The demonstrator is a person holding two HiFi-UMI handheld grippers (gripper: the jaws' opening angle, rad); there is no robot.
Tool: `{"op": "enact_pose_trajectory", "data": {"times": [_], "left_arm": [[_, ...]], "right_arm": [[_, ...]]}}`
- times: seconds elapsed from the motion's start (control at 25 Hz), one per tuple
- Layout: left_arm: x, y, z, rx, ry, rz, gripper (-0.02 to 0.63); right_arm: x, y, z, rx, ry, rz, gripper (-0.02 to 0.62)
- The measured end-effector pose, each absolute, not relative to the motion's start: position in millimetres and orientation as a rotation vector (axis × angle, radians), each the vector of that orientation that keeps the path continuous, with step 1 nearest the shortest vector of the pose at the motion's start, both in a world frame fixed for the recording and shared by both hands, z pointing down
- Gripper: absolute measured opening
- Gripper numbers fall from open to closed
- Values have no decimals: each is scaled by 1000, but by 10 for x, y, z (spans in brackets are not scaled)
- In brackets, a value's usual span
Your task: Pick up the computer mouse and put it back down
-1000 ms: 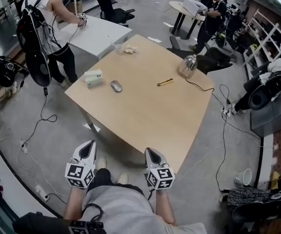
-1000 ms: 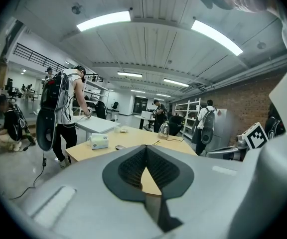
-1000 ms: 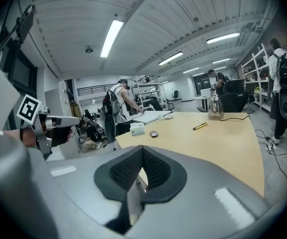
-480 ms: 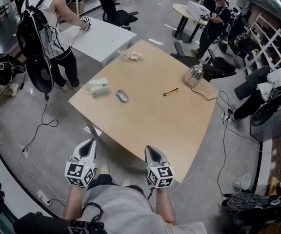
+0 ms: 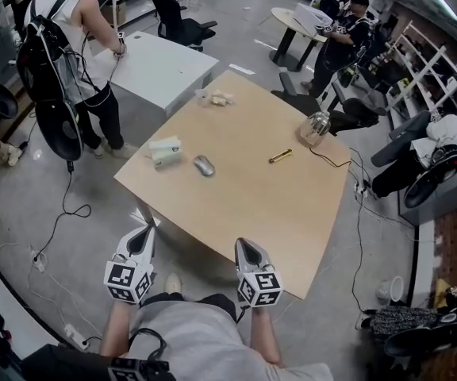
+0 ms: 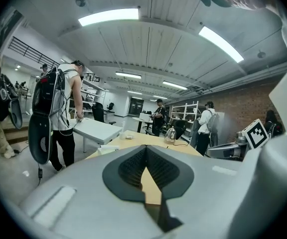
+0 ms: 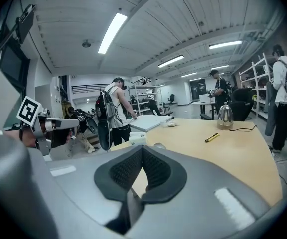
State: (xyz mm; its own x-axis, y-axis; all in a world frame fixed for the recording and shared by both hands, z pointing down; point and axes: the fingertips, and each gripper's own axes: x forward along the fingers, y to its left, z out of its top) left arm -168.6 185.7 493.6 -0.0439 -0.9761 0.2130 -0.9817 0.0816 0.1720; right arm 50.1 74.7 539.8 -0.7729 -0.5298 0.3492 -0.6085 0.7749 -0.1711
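Grey mouse [image 5: 204, 165]; small, detail indistinct

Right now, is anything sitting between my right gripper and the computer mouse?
Nothing visible. Only bare table lies between the right gripper and the computer mouse. The white box sits beside the mouse on its left, the yellow pen well off to its right.

On the table [image 5: 252, 205], near left edge: box [image 5: 165, 150], with mouse [image 5: 204, 165] just right. Farther right: pen [image 5: 280, 156], kettle [image 5: 316, 128] behind it. Behind, to the left: second table [image 5: 161, 62].
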Motion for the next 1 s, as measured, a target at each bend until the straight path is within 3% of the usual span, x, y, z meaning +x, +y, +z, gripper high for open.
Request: {"op": "enact_pose_trajectory", "data": {"times": [1.0], "left_arm": [[-2339, 1313, 5229, 1990, -1975, -4, 20]], "right_arm": [[-140, 377, 5537, 956, -2603, 401, 6]]}}
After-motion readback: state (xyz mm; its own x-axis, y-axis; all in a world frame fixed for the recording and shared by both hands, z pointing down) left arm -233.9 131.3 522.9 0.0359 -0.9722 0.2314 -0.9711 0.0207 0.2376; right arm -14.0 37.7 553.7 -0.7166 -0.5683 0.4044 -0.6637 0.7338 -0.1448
